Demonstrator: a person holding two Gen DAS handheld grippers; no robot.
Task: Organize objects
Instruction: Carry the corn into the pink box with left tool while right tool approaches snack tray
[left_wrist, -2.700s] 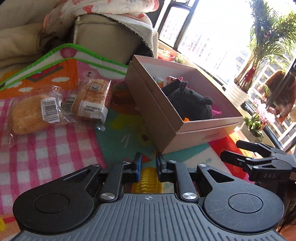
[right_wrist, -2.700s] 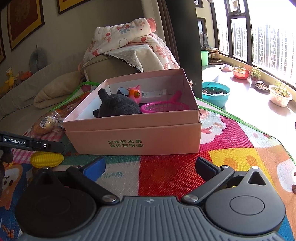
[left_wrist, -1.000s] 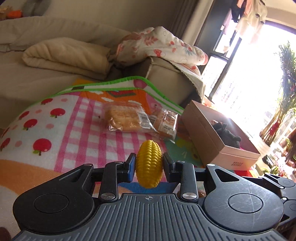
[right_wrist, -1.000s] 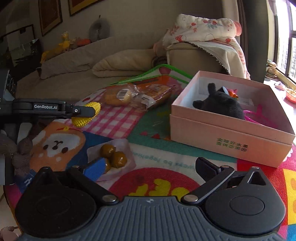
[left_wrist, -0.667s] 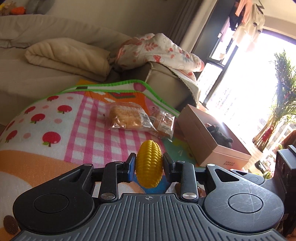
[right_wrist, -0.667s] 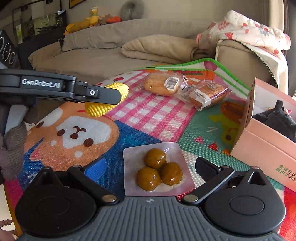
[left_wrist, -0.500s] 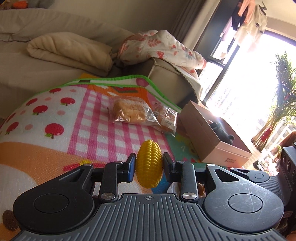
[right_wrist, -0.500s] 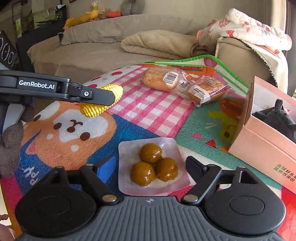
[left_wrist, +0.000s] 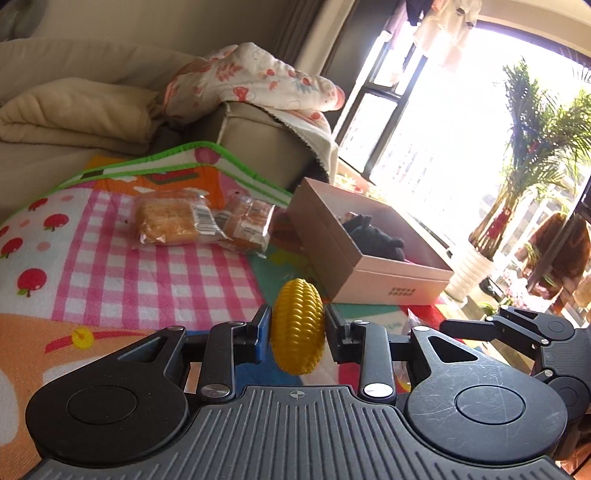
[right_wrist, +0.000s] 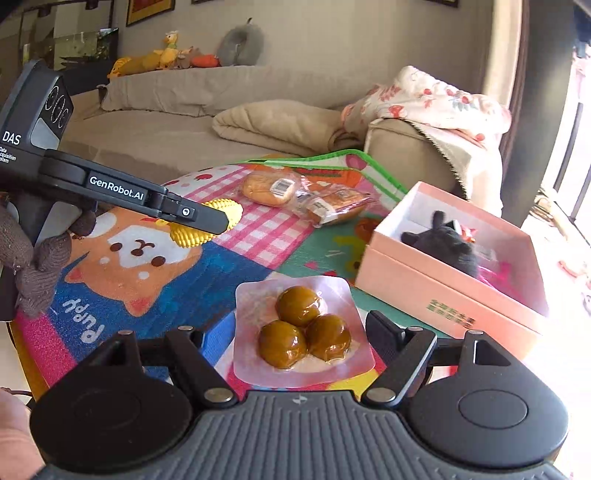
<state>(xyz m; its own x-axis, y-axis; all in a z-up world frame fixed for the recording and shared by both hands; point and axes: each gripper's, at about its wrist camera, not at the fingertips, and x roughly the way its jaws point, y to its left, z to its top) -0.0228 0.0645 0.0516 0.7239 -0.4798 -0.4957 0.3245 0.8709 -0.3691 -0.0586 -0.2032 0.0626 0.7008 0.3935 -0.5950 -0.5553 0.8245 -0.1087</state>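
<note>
Home living room, sofa (right_wrist: 177, 107), play mat (left_wrist: 122, 258)

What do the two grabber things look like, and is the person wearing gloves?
Both are black plastic with ribbed grey bases and round discs. The left gripper says "GenRobot.AI" and "DAS" in white; one inner pad is blue. The hand on it wears a brown knitted glove. The right gripper looks alike.

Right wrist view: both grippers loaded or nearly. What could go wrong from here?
1. The right gripper brackets the packet of brown balls; thin film edges may slip or crumple as it lifts.
2. The toy corn is round and ribbed; it could roll out of the left gripper mid-carry.
3. The pink box already holds a black plush, so drop room is tight.
</note>
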